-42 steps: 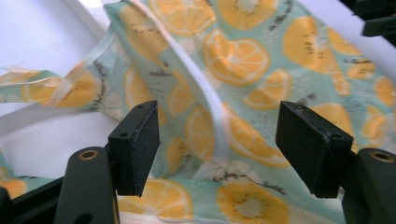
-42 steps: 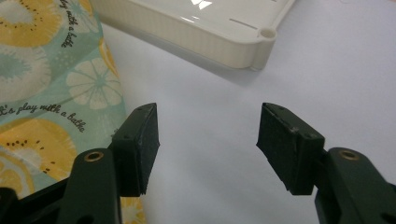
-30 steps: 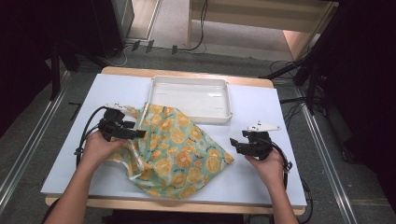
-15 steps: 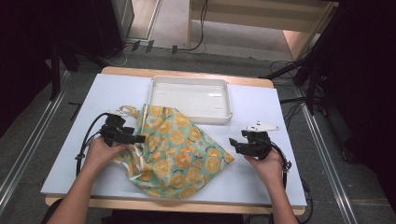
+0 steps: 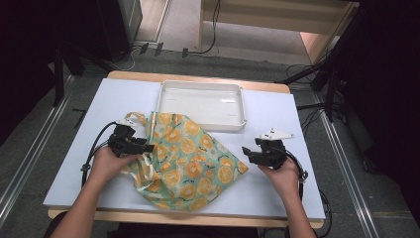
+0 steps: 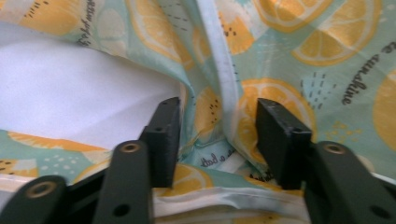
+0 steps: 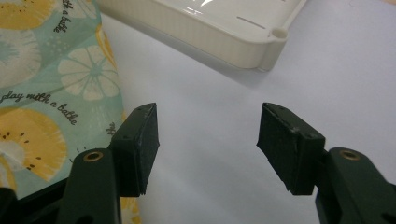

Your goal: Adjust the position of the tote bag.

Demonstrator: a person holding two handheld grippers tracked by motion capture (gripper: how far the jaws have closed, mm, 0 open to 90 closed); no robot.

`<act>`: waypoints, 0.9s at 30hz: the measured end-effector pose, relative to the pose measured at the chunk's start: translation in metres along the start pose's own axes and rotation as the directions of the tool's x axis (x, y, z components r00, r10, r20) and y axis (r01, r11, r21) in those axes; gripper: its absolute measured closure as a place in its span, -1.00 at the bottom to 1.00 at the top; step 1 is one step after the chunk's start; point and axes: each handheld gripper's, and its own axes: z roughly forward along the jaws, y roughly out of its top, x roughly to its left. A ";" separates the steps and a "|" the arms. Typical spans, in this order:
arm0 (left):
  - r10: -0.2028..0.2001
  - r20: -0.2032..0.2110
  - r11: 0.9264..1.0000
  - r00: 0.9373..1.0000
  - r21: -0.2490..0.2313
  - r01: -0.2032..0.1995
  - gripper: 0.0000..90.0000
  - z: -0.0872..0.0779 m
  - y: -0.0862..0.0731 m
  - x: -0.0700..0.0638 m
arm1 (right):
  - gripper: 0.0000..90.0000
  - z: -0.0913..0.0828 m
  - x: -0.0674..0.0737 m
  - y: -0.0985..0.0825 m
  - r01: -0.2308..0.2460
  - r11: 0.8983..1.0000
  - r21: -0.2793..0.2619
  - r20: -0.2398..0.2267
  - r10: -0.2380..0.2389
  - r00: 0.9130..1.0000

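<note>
A mint cloth bag printed with orange slices (image 5: 188,158) lies crumpled on the white table top. My left gripper (image 5: 148,147) sits at the bag's left edge. In the left gripper view its jaws (image 6: 217,135) have just been closing and stand partly apart, with a fold and a white seam of the cloth (image 6: 327,46) rising between them; the pads do not squeeze it. My right gripper (image 5: 245,153) rests just off the bag's right corner. Its jaws (image 7: 208,135) are open over bare table, with the cloth (image 7: 46,70) beside the left pad.
A shallow white tray (image 5: 237,124) stands at the back middle of the table, its near corner (image 7: 210,32) just beyond the right gripper. Bare table surface (image 5: 99,99) lies left of the tray. Cables trail from both grippers toward the person.
The left hand has shifted slightly toward the near edge along the bag's left side. The right hand and the bag's right part look the same.
</note>
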 end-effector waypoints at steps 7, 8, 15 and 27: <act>-0.010 -0.021 1.000 1.000 0.011 0.011 0.66 0.000 0.001 0.000 | -0.13 0.000 0.001 0.000 0.006 1.000 -0.010 -0.004 -0.006 1.000; -0.003 -0.020 1.000 1.000 0.019 0.003 0.74 0.001 0.001 0.000 | -0.13 0.000 0.001 0.001 0.007 1.000 -0.013 -0.006 -0.007 1.000; 0.023 -0.007 0.998 1.000 0.057 -0.022 0.98 0.001 0.003 -0.002 | -0.11 -0.002 0.002 0.002 -0.015 0.999 -0.036 -0.024 0.014 1.000; -0.012 0.097 1.000 0.995 -0.023 0.014 1.00 -0.026 0.010 -0.005 | 0.01 -0.002 0.003 0.003 -0.020 0.999 -0.044 -0.077 0.016 0.997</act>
